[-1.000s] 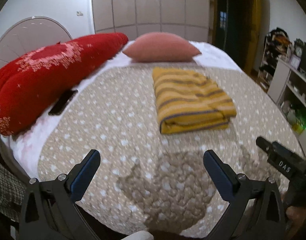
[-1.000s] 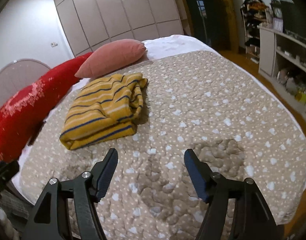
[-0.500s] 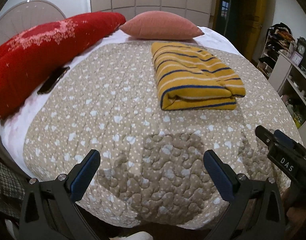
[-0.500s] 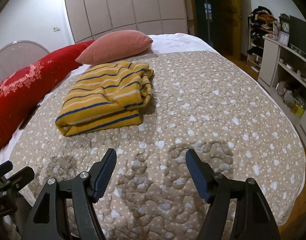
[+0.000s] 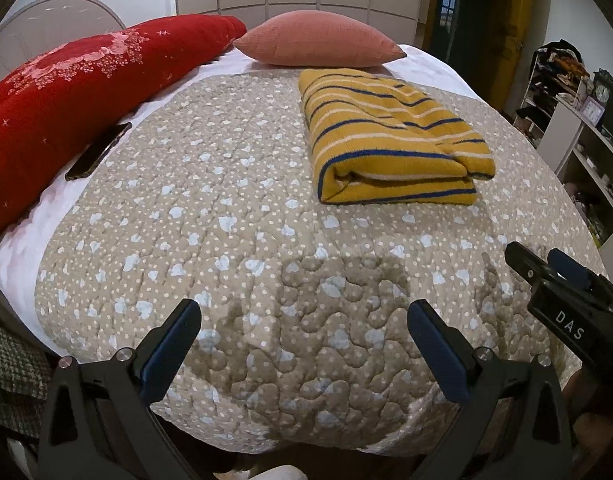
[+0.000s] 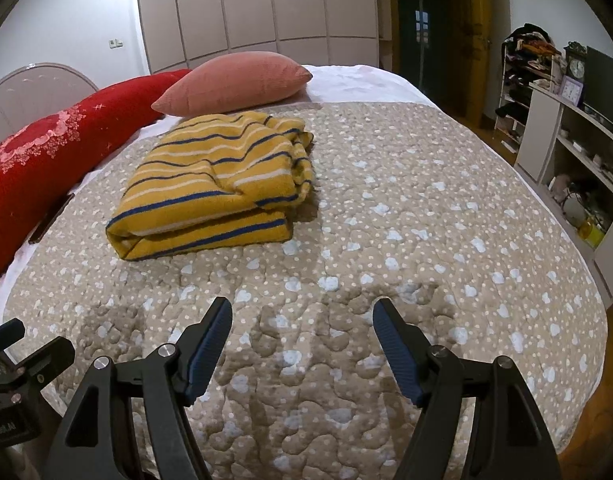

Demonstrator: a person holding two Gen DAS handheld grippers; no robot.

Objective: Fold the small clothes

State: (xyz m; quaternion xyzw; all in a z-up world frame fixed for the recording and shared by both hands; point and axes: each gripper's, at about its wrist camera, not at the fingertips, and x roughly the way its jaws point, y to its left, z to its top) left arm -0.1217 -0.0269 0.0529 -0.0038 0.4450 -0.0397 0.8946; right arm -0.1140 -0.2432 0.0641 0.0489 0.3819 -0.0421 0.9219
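Observation:
A yellow garment with blue and white stripes [image 5: 390, 140] lies folded into a thick rectangle on the beige quilted bed cover [image 5: 226, 240]; it also shows in the right wrist view [image 6: 222, 184]. My left gripper [image 5: 304, 340] is open and empty, above the near part of the bed, well short of the garment. My right gripper [image 6: 302, 332] is open and empty, also over the near part of the bed [image 6: 426, 220]. The right gripper shows at the right edge of the left wrist view [image 5: 562, 292].
A red embroidered bolster [image 5: 66, 96] and a pink pillow [image 5: 318, 38] lie at the head of the bed. A dark phone [image 5: 98, 150] lies beside the bolster. White shelves [image 6: 566, 152] stand to the right of the bed. Wardrobe doors [image 6: 266, 8] stand behind.
Both grippers have come closer to the bed and the folded garment, which now looks larger. Both stay open. The garment has not moved.

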